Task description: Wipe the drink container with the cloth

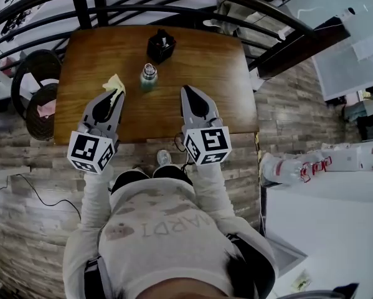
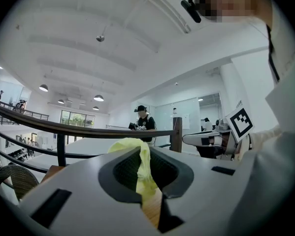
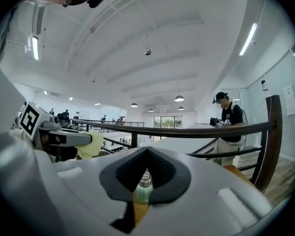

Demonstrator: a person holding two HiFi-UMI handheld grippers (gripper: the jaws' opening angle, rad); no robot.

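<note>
My left gripper is clenched on the cloth, and my right gripper is closed on nothing. The bottle stands upright on the table, slightly beyond and between both tips. It is just right of the cloth, so a short rightward sweep should reach it.

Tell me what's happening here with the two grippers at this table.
A person at a wooden table holds a gripper in each hand. The left gripper has its jaws shut on a yellow cloth. The right gripper is shut and empty. The drink bottle stands upright on the table ahead of them, touched by neither the cloth nor the jaws.
</note>
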